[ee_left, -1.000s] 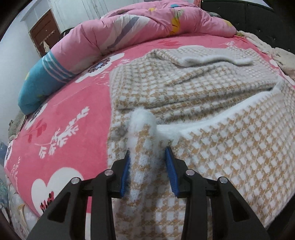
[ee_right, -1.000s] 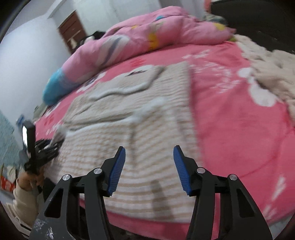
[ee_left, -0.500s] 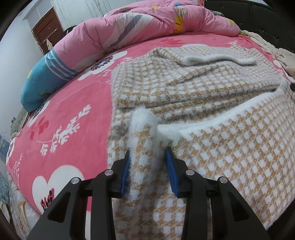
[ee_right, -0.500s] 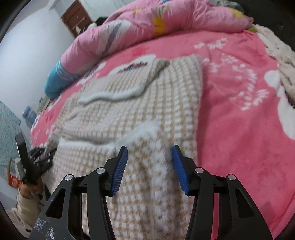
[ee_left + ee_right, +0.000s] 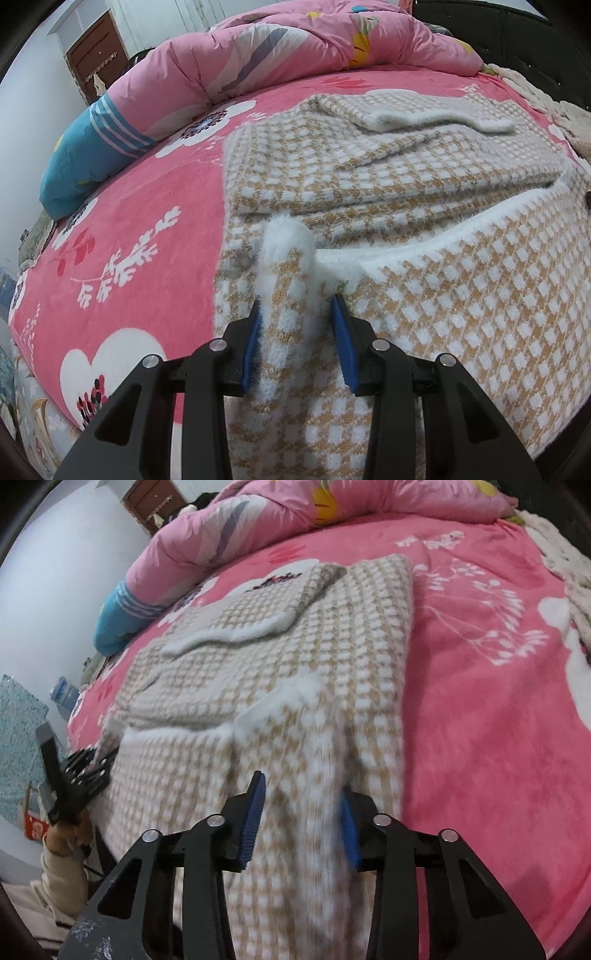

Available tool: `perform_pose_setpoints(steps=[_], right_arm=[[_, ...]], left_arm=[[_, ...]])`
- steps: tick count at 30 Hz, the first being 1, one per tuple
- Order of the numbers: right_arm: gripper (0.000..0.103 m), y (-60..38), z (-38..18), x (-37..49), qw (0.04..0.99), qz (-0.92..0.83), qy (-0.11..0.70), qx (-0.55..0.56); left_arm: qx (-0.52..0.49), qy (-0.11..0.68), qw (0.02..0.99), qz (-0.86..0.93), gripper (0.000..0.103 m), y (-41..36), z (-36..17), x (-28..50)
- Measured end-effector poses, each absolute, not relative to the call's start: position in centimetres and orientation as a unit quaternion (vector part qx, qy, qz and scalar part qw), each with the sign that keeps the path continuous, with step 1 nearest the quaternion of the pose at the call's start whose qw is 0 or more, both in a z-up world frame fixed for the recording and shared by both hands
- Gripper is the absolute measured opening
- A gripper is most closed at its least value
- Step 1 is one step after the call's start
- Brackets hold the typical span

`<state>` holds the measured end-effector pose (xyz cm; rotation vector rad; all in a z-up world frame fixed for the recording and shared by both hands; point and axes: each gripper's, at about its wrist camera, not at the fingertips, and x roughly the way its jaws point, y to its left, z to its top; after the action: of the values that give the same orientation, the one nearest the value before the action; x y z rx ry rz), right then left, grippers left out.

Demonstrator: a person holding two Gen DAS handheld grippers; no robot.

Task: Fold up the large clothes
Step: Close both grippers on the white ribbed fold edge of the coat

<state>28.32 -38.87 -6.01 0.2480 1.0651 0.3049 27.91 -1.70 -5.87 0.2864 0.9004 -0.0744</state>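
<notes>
Checked sweater [image 5: 388, 177] spread on the pink bed [image 5: 147, 206], its hem toward the near edge. Left gripper [image 5: 295, 314]: jaws closed on a pinched fold at the hem. Right gripper [image 5: 301, 794]: jaws around a blurred fold, grip not certain.

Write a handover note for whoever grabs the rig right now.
Left tool: shut on the sweater, pinching a bunch at its white hem.
Right tool: jaws astride the hem's other corner; view blurred, grip unclear.
Sweater lies on the pink bed, one sleeve folded across the body.
Done: sleeve in, hem being raised.
Left: confirm right grip, carry the hem up over the body, flatten.
</notes>
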Motion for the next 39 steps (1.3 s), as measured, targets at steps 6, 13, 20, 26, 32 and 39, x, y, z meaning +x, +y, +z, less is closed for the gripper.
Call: perform_pose_setpoints(steps=[6,13,20,26,32,39], right_arm=[[0.015,-37.5,-5.2,27.2,0.851,0.122,0.503,0.084],[0.014,-35.8,-5.4,27.4,0.856,0.088,0.509,0.039],[0.015,-35.7,-5.4,27.6,0.855,0.077,0.512,0.031],[0.018,-35.1,-5.5,28.0,0.855,0.07,0.513,0.025],[0.019,-34.5,-5.5,27.9,0.857,0.064,0.512,0.012],[0.015,-33.1,-5.3,27.5,0.862,0.051,0.504,-0.006]], left_arm=[[0.132,0.435,0.89,-0.035,0.035,-1.6,-5.8,27.9],[0.13,0.436,0.89,-0.036,0.035,-1.5,-5.8,27.9],[0.128,0.436,0.89,-0.037,0.035,-1.6,-5.9,28.0],[0.127,0.437,0.89,-0.038,0.035,-1.5,-5.9,28.0],[0.127,0.436,0.89,-0.038,0.035,-1.4,-5.8,27.9],[0.125,0.435,0.891,-0.038,0.035,-1.6,-6.0,28.2]])
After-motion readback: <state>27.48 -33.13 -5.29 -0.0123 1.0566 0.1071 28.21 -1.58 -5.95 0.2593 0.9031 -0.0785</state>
